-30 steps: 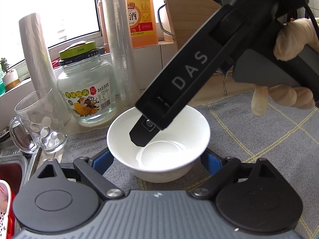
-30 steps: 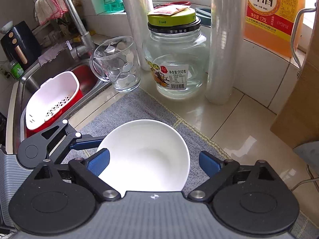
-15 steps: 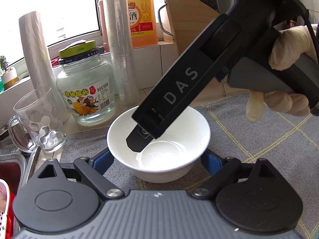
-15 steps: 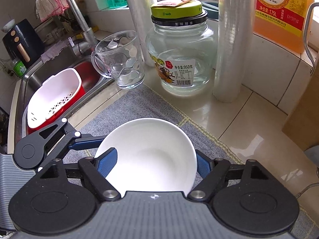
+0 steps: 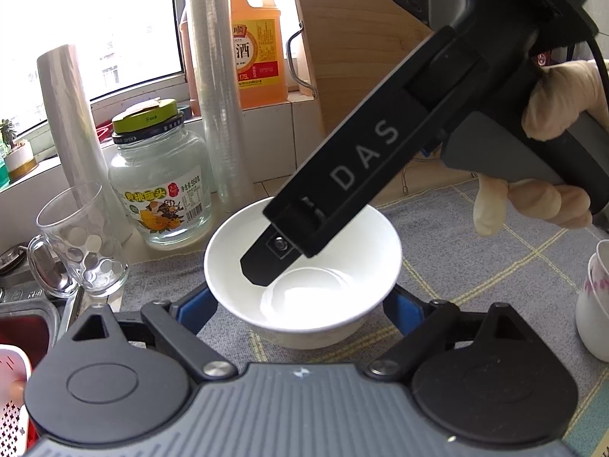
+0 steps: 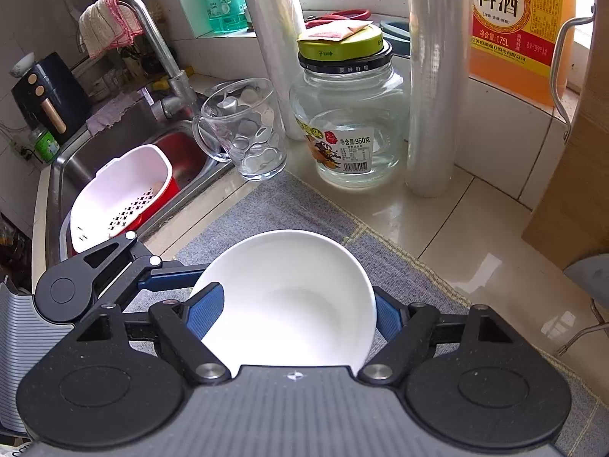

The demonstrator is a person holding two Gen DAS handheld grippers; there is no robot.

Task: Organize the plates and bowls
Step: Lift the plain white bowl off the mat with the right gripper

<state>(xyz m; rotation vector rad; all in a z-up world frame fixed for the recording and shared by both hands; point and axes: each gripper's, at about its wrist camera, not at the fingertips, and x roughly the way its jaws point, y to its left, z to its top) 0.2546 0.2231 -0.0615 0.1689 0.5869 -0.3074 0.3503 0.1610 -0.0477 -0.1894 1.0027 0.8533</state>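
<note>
- Now the bowl (image 6: 289, 297) sits on the grey mat (image 6: 289, 205), between both tools
- our right gripper (image 6: 293, 312) has just closed its fingers (image 6: 203, 310) onto the bowl's sides, so we judge it ready to lift
- our left gripper (image 5: 300, 301) stays spread, flanking the bowl, no grip seen

The white round bowl (image 6: 289, 297) sits on the grey cloth mat (image 6: 289, 205), which is bare all the way to the back. Behind the mat stand a clear dotted glass mug (image 6: 247, 129), a big glass jar with a green lid (image 6: 346, 122) and a tall roll of clear wrap (image 6: 430, 87), close together like a wall. The shiny pale worktop (image 6: 487, 236) on the right is free.
</note>
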